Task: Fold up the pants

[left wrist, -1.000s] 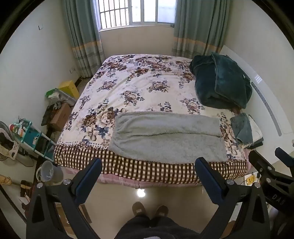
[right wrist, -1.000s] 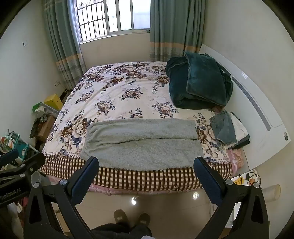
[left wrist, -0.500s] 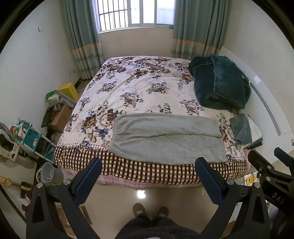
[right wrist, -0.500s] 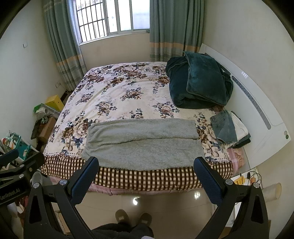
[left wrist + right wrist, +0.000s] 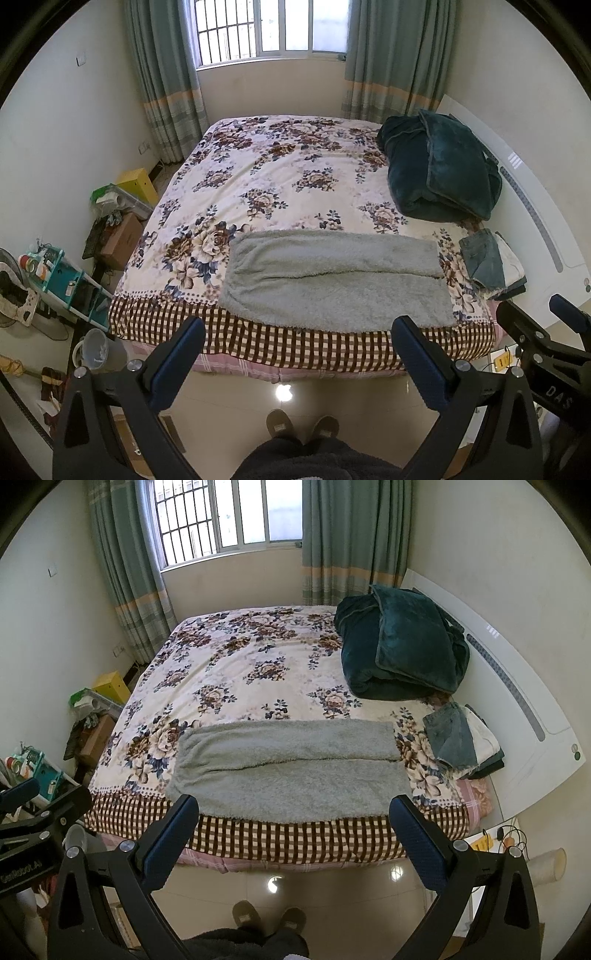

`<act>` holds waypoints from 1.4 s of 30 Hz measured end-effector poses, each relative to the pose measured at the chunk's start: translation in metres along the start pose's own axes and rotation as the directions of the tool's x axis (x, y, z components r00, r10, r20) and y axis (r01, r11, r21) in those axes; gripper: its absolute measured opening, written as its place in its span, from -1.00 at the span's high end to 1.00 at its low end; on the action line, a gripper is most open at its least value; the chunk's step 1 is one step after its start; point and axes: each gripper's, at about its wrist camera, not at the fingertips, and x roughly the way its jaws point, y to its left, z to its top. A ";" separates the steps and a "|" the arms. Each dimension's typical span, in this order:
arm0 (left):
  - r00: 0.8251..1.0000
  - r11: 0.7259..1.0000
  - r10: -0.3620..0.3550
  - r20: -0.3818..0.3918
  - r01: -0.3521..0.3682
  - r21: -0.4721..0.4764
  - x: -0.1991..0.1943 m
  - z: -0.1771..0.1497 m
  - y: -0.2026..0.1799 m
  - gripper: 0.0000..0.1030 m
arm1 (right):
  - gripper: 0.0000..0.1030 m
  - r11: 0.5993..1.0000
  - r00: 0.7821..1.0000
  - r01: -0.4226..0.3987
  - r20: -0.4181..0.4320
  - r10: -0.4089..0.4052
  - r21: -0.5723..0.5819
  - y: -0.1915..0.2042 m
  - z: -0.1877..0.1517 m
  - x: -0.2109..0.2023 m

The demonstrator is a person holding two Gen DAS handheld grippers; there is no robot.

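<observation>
- The grey fleece pants (image 5: 334,282) are lying flat across the near edge of the bed (image 5: 280,177), legs side by side and running left to right, with the waist end toward the left.
- The pants' near edge is resting where the floral bedspread gives way to its checked border (image 5: 295,345).
- The left tool (image 5: 297,352) is hovering above the floor in front of the bed — its two blue-padded fingers are standing wide apart and gripping nothing.
- The right tool (image 5: 293,830) is hovering likewise, fingers spread wide and gripping nothing; neither tool is touching the pants.
- In the left wrist view, part of the right tool is showing at the right edge; in the right wrist view, part of the left tool is showing at the left edge.
- A dark green blanket (image 5: 402,646) is sitting bundled at the far right of the bed, against the white headboard (image 5: 517,701).
- A small stack of folded clothes (image 5: 463,744) is lying just right of the pants — apart from them, at the bed's right edge.
- The person's slippers (image 5: 301,426) are showing on the tiled floor below, well short of the bed.
</observation>
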 end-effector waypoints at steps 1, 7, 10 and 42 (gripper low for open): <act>1.000 1.000 0.000 0.002 0.000 0.001 0.000 0.001 -0.002 -1.00 | -1.00 1.000 1.000 0.000 0.000 0.000 -0.002 -0.001 0.000 0.000; 1.000 1.000 -0.007 0.010 0.007 0.000 -0.006 0.000 -0.003 -1.00 | -1.00 1.000 1.000 -0.002 0.002 0.002 0.001 0.000 0.001 -0.001; 1.000 1.000 -0.011 0.014 0.011 -0.001 -0.007 0.000 -0.003 -1.00 | -1.00 1.000 1.000 -0.004 0.002 0.004 0.001 -0.001 0.001 -0.001; 1.000 1.000 -0.017 0.019 0.017 -0.012 -0.008 0.000 -0.001 -1.00 | -1.00 1.000 1.000 -0.007 0.005 0.007 0.001 -0.001 0.002 -0.007</act>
